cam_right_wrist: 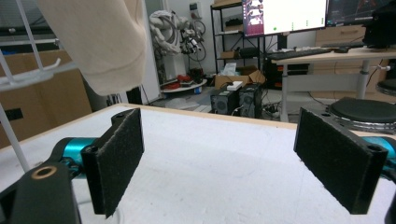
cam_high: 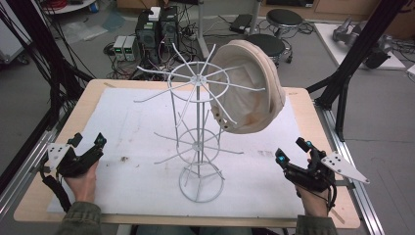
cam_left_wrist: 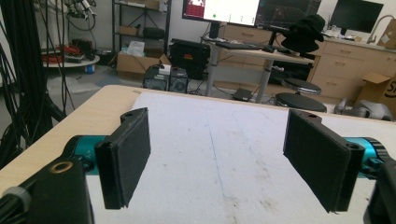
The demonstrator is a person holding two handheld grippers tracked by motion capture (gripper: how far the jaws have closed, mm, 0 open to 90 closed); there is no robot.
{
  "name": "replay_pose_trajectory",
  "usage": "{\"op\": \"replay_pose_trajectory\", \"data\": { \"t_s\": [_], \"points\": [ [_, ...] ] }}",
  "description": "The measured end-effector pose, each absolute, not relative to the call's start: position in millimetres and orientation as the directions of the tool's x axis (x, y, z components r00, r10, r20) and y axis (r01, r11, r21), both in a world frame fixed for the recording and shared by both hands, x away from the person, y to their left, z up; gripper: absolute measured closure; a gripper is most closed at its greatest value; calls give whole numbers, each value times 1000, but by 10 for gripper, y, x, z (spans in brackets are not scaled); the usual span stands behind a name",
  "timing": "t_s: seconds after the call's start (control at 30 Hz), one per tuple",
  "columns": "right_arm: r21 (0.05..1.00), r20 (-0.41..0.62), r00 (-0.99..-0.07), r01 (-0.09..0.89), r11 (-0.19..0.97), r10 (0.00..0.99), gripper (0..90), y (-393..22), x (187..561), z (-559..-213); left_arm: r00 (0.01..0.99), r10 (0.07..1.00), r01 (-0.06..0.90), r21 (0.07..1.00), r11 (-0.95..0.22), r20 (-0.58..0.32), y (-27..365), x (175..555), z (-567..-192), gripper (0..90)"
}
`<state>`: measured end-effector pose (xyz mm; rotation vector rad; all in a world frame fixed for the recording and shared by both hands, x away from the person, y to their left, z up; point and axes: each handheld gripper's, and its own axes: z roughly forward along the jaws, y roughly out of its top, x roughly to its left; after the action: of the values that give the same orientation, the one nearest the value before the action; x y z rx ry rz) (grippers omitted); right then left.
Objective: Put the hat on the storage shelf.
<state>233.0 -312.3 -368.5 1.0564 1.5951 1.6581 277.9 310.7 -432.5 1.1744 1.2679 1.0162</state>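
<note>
My two black pads stand wide apart with nothing between them; left pad (cam_left_wrist: 125, 156), right pad (cam_left_wrist: 317, 157), each on a teal mount. My gripper (cam_left_wrist: 221, 158) sits low over the white mat (cam_left_wrist: 219, 140), which carries faint smudges and a thin bluish line running away from me. The mat lies on a pale wooden table (cam_left_wrist: 70, 126). Beyond the far edge: two round black stools (cam_left_wrist: 301, 100), a desk with a lit monitor (cam_left_wrist: 224, 9), cardboard boxes (cam_left_wrist: 135, 63).
</note>
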Motion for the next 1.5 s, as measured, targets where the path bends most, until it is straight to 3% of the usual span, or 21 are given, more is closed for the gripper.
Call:
{"op": "replay_pose_trajectory", "data": {
  "t_s": [0.2, 0.37, 0.47, 0.7, 0.83, 1.5],
  "points": [
    [988, 135, -484, 133, -80, 865, 145, -3127, 2353, -3840, 67, 986, 66, 986, 151, -155, 3110, 2779, -4327, 234],
    [986, 118, -415, 160, -55, 902, 131, -3107, 2370, -3996, 67, 986, 66, 986, 151, -155, 3107, 2780, -4327, 234],
    [986, 95, -353, 163, -38, 931, 124, -3091, 2375, -4068, 70, 986, 69, 987, 148, -153, 3103, 2782, -4327, 234],
    [990, 49, -107, 139, -34, 993, 123, -3066, 2355, -4187, 74, 986, 70, 987, 147, -153, 3097, 2790, -4331, 235],
    [992, 33, -36, 121, -28, 999, 124, -3078, 2354, -4211, 75, 985, 73, 986, 147, -153, 3095, 2798, -4339, 234],
    [990, 2, 2, 144, -3, 1000, 123, -3126, 2390, -4309, 84, 985, 85, 986, 143, -150, 3077, 2819, -4354, 235]
  ]
}}
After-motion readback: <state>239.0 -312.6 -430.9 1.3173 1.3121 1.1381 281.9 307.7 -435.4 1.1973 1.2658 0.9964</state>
